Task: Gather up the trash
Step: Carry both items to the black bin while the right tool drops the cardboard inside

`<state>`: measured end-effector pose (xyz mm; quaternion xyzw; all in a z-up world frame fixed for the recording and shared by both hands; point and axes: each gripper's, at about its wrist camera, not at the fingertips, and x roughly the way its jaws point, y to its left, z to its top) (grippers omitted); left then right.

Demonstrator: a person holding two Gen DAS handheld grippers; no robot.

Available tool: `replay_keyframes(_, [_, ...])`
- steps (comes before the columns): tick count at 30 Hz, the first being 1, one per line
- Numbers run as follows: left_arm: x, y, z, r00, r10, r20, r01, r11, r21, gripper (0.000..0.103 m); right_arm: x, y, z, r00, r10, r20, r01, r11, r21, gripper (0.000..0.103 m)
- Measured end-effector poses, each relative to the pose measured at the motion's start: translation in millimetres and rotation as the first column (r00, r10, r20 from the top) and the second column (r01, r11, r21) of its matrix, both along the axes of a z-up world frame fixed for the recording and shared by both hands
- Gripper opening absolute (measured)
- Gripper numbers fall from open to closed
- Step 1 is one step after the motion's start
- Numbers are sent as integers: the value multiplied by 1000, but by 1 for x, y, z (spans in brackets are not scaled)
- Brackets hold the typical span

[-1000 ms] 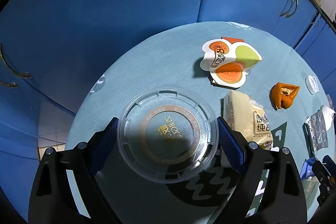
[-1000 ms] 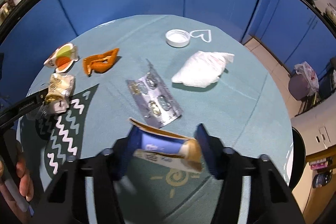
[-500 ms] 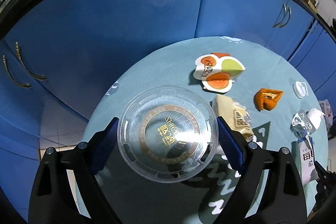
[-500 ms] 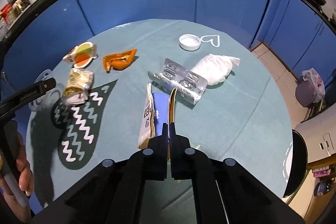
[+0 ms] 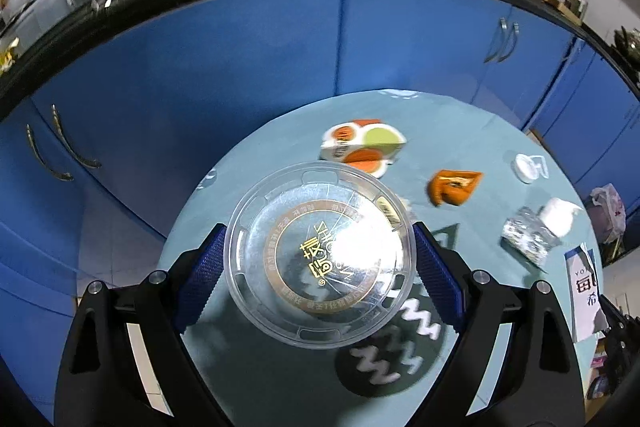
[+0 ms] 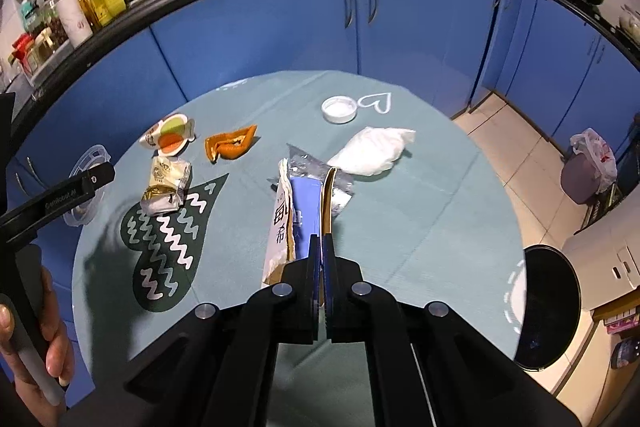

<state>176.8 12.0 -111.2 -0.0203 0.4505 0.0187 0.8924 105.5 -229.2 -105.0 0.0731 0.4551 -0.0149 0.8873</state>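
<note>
Trash is split between both hands. Left gripper [image 5: 319, 259] spans a clear plastic lid [image 5: 319, 261] by its rim alone; it could pop free. Right gripper [image 6: 322, 267], jaws pressed together, pinches a flattened carton [image 6: 298, 211] that dangles and may slip. Peel [image 6: 230, 146] and wrappers lie on the table [image 6: 420, 227].

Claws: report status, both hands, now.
Left claw shut on clear lid, off the table. Right claw shut on flattened carton, lifted. Peel, wrappers, blister pack, cap left. Nothing in the way.
</note>
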Motion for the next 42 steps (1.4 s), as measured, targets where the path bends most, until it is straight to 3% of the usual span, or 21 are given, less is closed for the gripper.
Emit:
replay_keyframes(12, [-26, -66, 32, 992, -113, 51, 112, 993, 22, 88, -28, -51, 22, 994, -85, 62, 83, 996, 19, 2])
replay_keyframes(22, [-41, -138, 49, 969, -236, 72, 232, 971, 56, 88, -48, -107, 31, 980, -179, 93, 176, 984, 41, 2])
replay_keyframes(32, [-57, -218, 58, 924, -375, 78, 369, 926, 78, 88, -72, -170, 33, 949, -295, 107, 292, 955, 40, 2])
replay_keyframes(42, [-79, -292, 65, 861, -503, 82, 494, 863, 101, 88, -97, -231, 31, 905, -411, 106, 409, 911, 46, 2])
